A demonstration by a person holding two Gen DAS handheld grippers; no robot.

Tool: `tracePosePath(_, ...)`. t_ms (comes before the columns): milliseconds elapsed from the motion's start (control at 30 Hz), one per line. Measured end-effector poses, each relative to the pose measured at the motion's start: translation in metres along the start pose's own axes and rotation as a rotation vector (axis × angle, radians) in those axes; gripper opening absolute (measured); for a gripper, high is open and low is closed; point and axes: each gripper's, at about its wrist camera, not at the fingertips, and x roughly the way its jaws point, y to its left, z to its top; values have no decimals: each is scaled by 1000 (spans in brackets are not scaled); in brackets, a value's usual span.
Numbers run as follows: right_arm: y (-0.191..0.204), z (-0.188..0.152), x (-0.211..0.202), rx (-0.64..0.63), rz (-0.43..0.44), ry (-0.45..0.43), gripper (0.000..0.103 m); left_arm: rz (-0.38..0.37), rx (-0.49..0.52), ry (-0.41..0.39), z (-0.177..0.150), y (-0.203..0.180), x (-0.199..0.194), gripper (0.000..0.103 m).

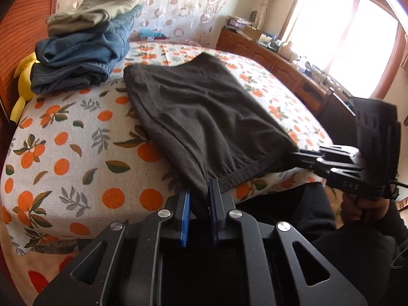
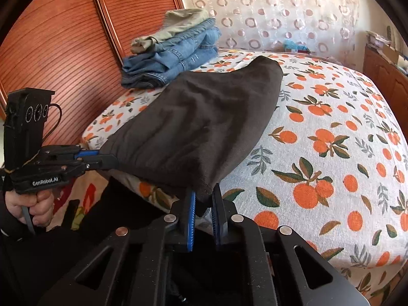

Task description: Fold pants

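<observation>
fingers on pants, orange-print bed

I see dark brown-black pants at mid-frame on a bedsheet that is off-white with orange fruit and green leaves. At upper left, blue jeans lie under an olive garment. My fingers carry blue pads; the curtain shows pale rings.

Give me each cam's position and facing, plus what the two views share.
Left wrist: on the left gripper, facing across the bed toward the window; right gripper and hand show.
Right wrist: on the right gripper, facing the wooden doors; left gripper and hand show.
Shared: dark pants pinched at both near corners, folded stack.
</observation>
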Motion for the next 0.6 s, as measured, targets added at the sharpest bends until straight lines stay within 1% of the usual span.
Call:
tracePosePath(67, -2, 3, -1, 1, 1, -4, 11, -5, 4, -9, 5, 0, -2, 14)
tracePosePath(167, -4, 14, -2, -3, 6, -19, 11, 10, 20, -31, 20, 0, -4, 14)
tracePosePath(333, -13, 51, -3, -30, -1, -70, 11, 16, 42, -59, 57, 9, 6, 14)
tracePosePath(467, -28, 80, 12, -36, -9, -75, 11, 7, 29, -69, 90, 23, 23, 14)
tracePosePath(600, -44, 102, 34, -26, -9, -60, 11, 7, 13, -58, 114, 36, 42, 14)
